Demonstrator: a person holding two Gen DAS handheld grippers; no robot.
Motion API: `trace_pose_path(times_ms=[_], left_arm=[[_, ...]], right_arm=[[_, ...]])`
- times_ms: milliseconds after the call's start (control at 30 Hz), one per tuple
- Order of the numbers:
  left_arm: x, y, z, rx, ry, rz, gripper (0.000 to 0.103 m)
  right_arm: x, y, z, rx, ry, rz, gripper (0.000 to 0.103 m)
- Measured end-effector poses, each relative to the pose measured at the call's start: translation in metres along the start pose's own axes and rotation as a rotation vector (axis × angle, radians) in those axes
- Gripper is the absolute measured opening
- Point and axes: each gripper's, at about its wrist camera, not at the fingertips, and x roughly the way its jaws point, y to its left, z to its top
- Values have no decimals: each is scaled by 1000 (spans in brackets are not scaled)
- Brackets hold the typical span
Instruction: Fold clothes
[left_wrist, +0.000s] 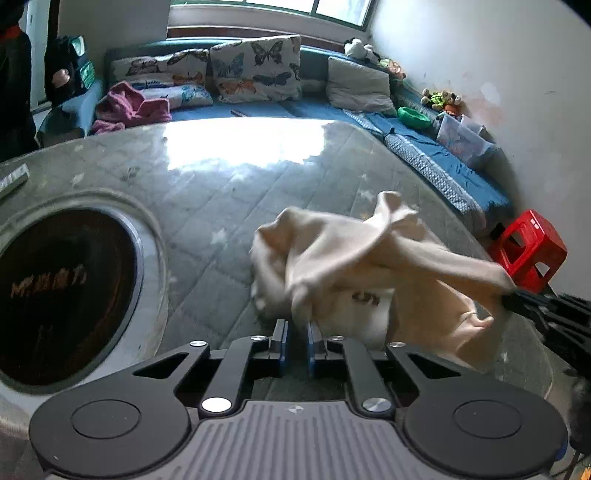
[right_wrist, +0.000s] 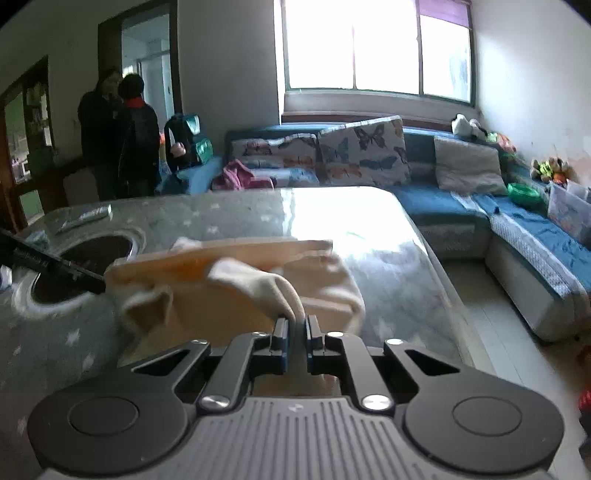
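A cream garment (left_wrist: 332, 266) hangs bunched above the grey quilt-patterned table (left_wrist: 221, 192), stretched between both grippers. My left gripper (left_wrist: 297, 328) is shut on a fold of its near edge. In the left wrist view, my right gripper (left_wrist: 511, 295) comes in from the right, shut on a drawn-out corner. In the right wrist view the garment (right_wrist: 229, 295) spreads wide in front, blurred. The right gripper (right_wrist: 295, 325) pinches a pale strip of it. The left gripper (right_wrist: 94, 282) holds the garment's left edge.
A dark round inset (left_wrist: 62, 295) sits in the table at the left, with a remote (right_wrist: 86, 216) beyond it. A blue sofa (right_wrist: 443, 206) with butterfly cushions wraps the far side. A red stool (left_wrist: 528, 251) stands at the right. Two people (right_wrist: 122, 136) stand by the doorway.
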Motion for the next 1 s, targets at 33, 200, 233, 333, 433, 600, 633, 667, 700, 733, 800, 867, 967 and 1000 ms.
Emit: trace_pose_path(times_ms=[33, 200, 233, 333, 433, 600, 633, 667, 700, 733, 800, 867, 967, 1000], left_arm=[[0, 2, -1, 1, 5, 2, 11], [-5, -6, 7, 35, -13, 11, 15], [-5, -10, 10, 48, -24, 11, 18], [-2, -26, 25, 95, -62, 7, 40], [9, -45, 39, 148, -85, -10, 44], [44, -73, 63, 217, -57, -33, 54], [52, -78, 67, 232, -51, -30, 55], [62, -81, 71, 237, -41, -19, 56], [71, -84, 74, 241, -28, -15, 56], [81, -86, 77, 241, -9, -22, 56], [86, -84, 78, 233, -3, -26, 53], [85, -80, 77, 220, -11, -25, 27], [83, -74, 77, 201, -23, -24, 10], [82, -72, 76, 195, -27, -23, 7]], right_arm=[[-4, 0, -2, -2, 4, -4, 8], [-25, 1, -14, -13, 27, -23, 15], [-29, 1, -16, -16, 31, -27, 22], [-38, 3, -16, -31, 21, -27, 38], [-27, 17, -3, -91, -5, 5, 38], [3, 40, 11, -207, -13, 36, 41], [10, 45, 12, -231, -10, 36, 41], [18, 50, 14, -255, -6, 36, 41], [25, 55, 15, -280, -3, 36, 41], [35, 60, 15, -304, 8, 33, 41], [48, 65, 13, -329, 22, 29, 37], [56, 68, 11, -345, 29, 22, 25], [56, 62, 9, -316, 20, 10, 9], [53, 58, 9, -295, 8, 3, 8]])
